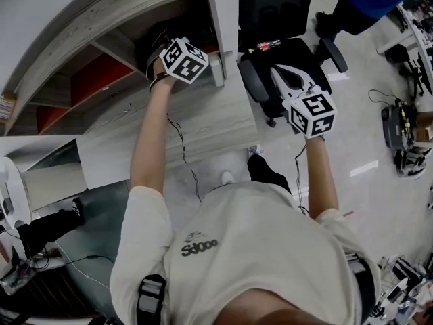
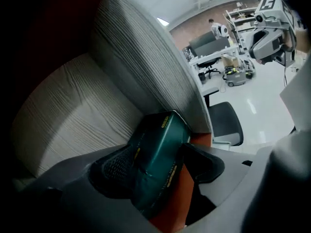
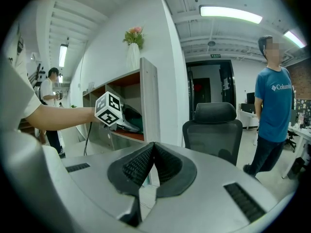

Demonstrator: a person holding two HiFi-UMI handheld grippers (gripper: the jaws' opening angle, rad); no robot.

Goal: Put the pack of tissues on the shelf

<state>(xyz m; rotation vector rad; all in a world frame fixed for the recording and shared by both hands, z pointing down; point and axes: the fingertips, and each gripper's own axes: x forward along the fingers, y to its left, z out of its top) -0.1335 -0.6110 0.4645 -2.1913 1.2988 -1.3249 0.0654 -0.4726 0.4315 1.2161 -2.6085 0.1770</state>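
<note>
While left jaws touch it, the tissue pack (image 2: 158, 164) sits between.

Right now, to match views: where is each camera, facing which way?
Head view: from the head, steeply down onto shelf; shows arms, left gripper, right gripper.
Left gripper view: faces into the shelf; its jaws clasp the pack of tissues.
Right gripper view: faces shelf and office chair; its jaws shut.
Shared: head and right gripper views both show left gripper, shelf.
</note>
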